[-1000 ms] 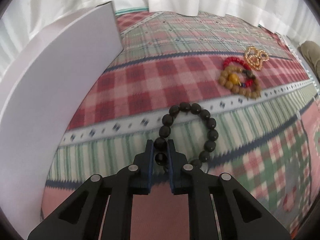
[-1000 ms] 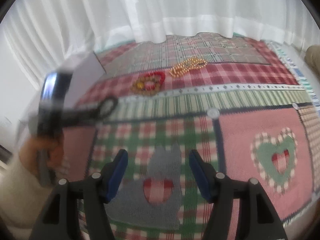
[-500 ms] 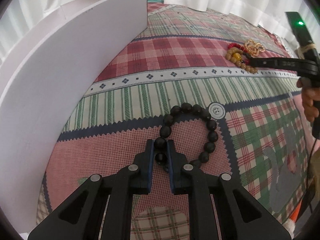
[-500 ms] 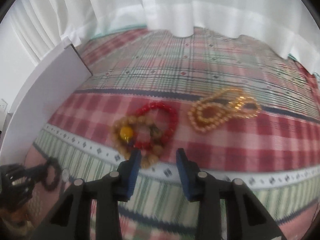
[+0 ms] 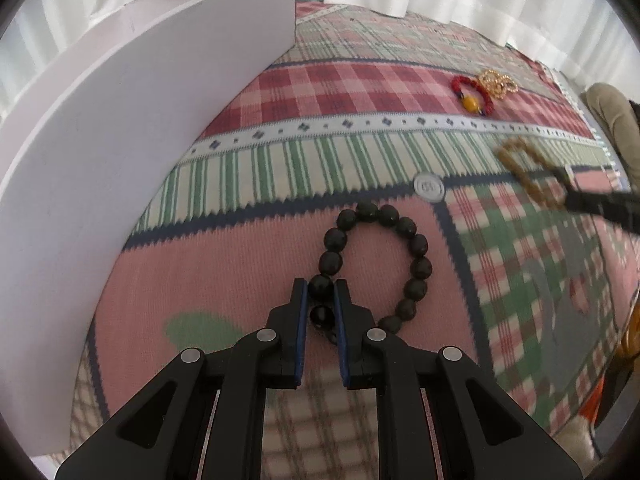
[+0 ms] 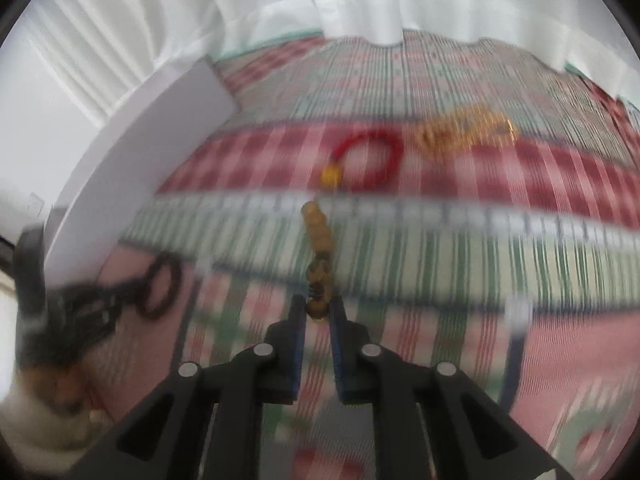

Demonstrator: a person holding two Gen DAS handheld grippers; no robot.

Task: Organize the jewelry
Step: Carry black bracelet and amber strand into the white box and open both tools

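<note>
Lifted off the red bracelet, the tan bead bracelet now hangs pinched in the right gripper; the left gripper clamps the black bead bracelet, sharp only in its own view.

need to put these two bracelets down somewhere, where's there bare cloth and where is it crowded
Bare cloth: the pink patch beside the white box, left of the black bead bracelet in the left tongs; also the green striped band in front of the box. Crowded: the red plaid strip at the back, where the red bracelet and gold chain lie. The right tongs hold the tan bead bracelet.
</note>
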